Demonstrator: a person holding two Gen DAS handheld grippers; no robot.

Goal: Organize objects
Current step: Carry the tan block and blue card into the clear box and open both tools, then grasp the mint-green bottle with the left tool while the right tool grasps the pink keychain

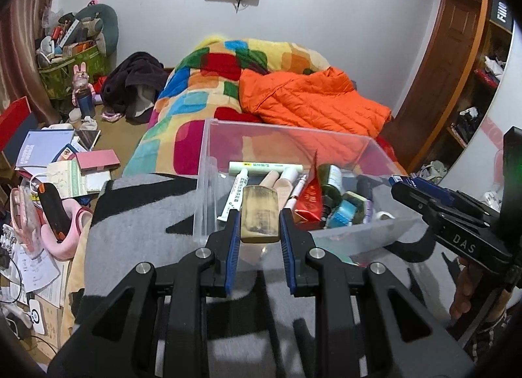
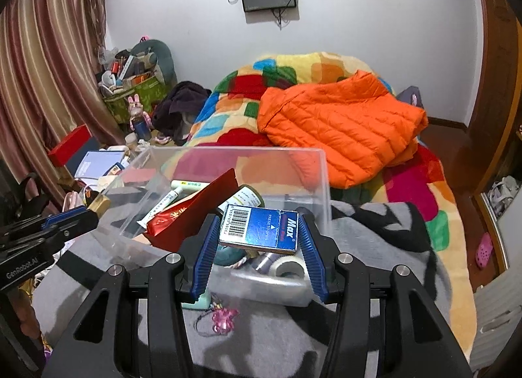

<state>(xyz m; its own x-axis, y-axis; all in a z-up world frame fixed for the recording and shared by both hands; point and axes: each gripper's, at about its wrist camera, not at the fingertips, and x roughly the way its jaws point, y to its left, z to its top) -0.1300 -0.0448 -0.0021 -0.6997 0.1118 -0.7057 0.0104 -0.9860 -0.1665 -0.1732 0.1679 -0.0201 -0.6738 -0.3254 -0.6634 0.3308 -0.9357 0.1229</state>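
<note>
The left gripper point(image 1: 260, 226) is clenched on a flat, yellowish-brown comb-like piece point(image 1: 260, 214), its 2 blue pads pressing the piece's sides. It hangs above the near wall of the clear plastic bin point(image 1: 208, 149), which sits on a grey-and-black blanket point(image 1: 137, 214).

The right gripper point(image 2: 257, 234) grasps a small blue box point(image 2: 261, 229) printed "Max" (barcode at its 9 o'clock end), held flat between the pads over the bin's near side; in the left wrist view this gripper juts in from 3 o'clock.

Inside the bin lie a white tube point(image 1: 236, 193), a red packet point(image 2: 195, 211), a dark green bottle point(image 1: 329, 182) and a roll of white tape point(image 2: 290, 267). At 12 o'clock beyond the bin, an orange quilted jacket point(image 2: 342, 126) lies on a multicoloured blanket point(image 1: 202, 84). A pink charm point(image 2: 223, 317) rests on the grey blanket near the bin.
</note>
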